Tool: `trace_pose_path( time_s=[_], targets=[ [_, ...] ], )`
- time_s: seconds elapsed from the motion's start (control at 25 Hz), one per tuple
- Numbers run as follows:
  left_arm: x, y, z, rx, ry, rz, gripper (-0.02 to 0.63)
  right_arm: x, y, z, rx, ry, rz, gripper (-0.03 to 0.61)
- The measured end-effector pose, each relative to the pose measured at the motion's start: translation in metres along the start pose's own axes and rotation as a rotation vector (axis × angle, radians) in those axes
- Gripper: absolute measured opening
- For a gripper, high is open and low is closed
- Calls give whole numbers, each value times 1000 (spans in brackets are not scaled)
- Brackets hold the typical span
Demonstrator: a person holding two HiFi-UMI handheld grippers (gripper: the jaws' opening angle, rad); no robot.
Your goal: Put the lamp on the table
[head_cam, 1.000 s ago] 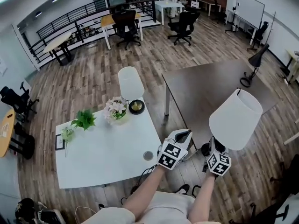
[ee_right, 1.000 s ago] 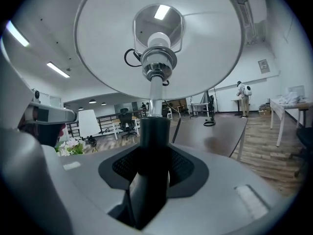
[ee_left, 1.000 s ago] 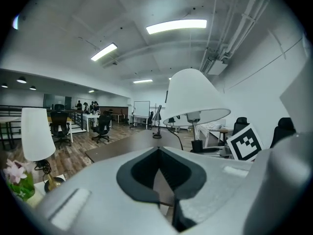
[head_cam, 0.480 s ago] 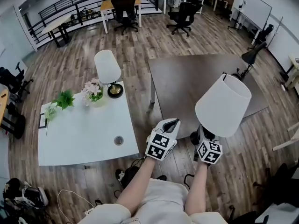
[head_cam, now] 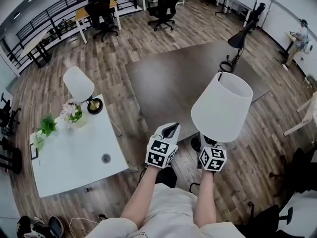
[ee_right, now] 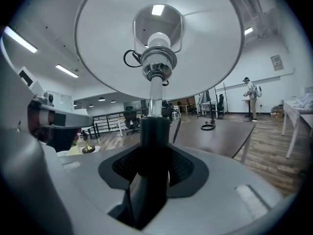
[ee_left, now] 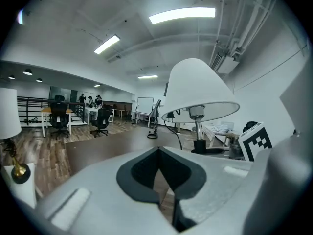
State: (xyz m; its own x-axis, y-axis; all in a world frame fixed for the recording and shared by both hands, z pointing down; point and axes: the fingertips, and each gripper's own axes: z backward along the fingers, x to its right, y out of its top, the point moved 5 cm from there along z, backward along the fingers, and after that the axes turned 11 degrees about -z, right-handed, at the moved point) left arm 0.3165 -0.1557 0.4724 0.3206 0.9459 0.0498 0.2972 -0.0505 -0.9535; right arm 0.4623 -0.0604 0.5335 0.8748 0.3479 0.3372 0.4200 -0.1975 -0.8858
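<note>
The right tool (ee_right: 153,155) clamps the black stem of the white-shaded lamp (head_cam: 222,106), held upright in the air by the near edge of the dark worktop (head_cam: 168,78). The left tool (ee_left: 159,153), jaws together, carries nothing. Setting the lamp down is not yet done.

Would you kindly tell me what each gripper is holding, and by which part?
The right gripper holds the lamp by its black stem, under the white shade. The left gripper is shut and holds nothing.
</note>
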Motion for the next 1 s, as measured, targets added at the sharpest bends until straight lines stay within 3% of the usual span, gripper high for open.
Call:
trace_pose_path(
  time_s=[0.4,0.68,1.0],
  targets=[
    [23,45,-123,72,-118,30,0,85,62,-17,85,-93,-9,172],
    [16,80,-195,116,-128,52,0,142,100,-52,80,-126,22,172],
    [-30,80,-228,106,-53,69,0,149,113,-123,75,-38,3,172]
  ],
)
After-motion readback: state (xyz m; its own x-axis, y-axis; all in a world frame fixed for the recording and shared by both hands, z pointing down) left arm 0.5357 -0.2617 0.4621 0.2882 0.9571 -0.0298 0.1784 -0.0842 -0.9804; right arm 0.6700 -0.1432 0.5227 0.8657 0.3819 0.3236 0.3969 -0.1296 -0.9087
